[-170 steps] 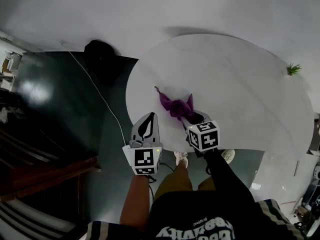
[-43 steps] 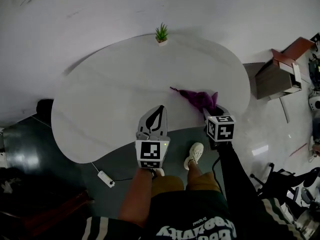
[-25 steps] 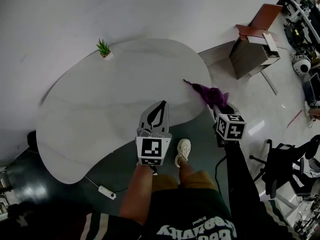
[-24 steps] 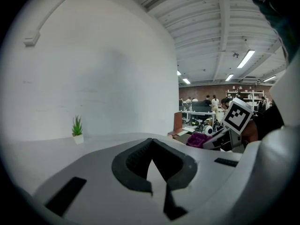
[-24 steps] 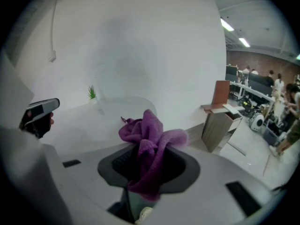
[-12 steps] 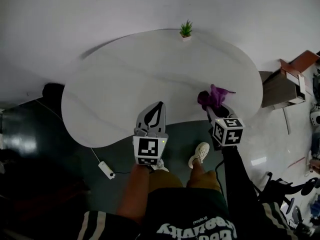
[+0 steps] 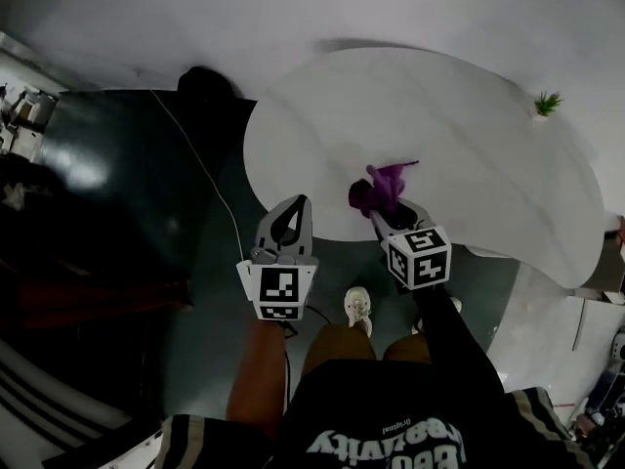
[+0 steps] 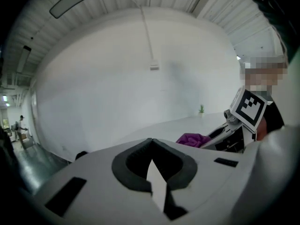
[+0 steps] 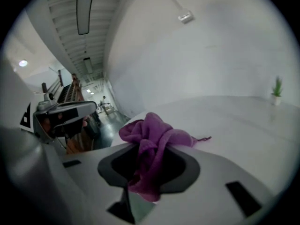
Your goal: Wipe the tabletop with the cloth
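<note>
White oval tabletop [image 7: 469,154] | purple cloth [image 7: 381,189] bunched at tabletop's near edge, pinched in right gripper [image 7: 379,211] | left gripper [image 7: 291,213] closed, empty, beside tabletop | best likely: purple cloth pressed flat, overlapping strokes.

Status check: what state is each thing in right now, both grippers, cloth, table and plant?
left gripper: shut, nothing between the jaws.
right gripper: shut on the cloth.
cloth: bunched up, over the table's near edge.
table: top bare apart from the plant.
plant: upright, at the far edge.
</note>
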A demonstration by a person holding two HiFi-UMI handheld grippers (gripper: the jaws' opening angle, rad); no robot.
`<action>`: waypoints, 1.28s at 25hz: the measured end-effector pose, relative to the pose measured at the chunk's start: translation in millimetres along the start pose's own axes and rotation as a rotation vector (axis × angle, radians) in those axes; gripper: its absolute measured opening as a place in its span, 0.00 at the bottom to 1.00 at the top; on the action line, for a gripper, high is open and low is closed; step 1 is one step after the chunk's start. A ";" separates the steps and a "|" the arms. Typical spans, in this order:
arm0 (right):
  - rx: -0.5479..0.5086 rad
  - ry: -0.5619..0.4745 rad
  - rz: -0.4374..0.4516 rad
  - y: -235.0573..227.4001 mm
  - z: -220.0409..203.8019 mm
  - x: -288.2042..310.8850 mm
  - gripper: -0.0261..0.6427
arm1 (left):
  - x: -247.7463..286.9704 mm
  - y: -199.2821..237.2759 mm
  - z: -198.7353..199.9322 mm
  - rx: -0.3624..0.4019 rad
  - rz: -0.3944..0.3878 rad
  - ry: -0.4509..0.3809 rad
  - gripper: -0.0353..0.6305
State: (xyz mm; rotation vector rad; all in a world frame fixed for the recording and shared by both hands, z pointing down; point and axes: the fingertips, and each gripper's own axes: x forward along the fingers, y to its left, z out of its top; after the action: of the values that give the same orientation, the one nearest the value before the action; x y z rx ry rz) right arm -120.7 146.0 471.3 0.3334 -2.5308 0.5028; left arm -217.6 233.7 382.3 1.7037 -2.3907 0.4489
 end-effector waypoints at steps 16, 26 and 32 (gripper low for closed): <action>-0.118 0.244 0.239 169.3 -85.0 111.6 0.23 | -97.1 116.1 -108.7 -0.160 0.249 0.089 0.05; -0.044 0.227 0.122 98.3 -83.6 67.7 0.23 | -47.6 50.3 -82.8 -0.141 0.110 0.089 0.05; 0.063 0.182 -0.002 23.9 -88.8 15.7 0.23 | -6.7 -19.9 -57.6 -0.088 -0.032 0.106 0.05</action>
State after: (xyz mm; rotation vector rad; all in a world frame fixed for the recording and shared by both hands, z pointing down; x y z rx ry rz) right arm -101.2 202.3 543.1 0.2990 -2.3421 0.5857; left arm -198.6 253.3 437.2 1.6360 -2.2712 0.4121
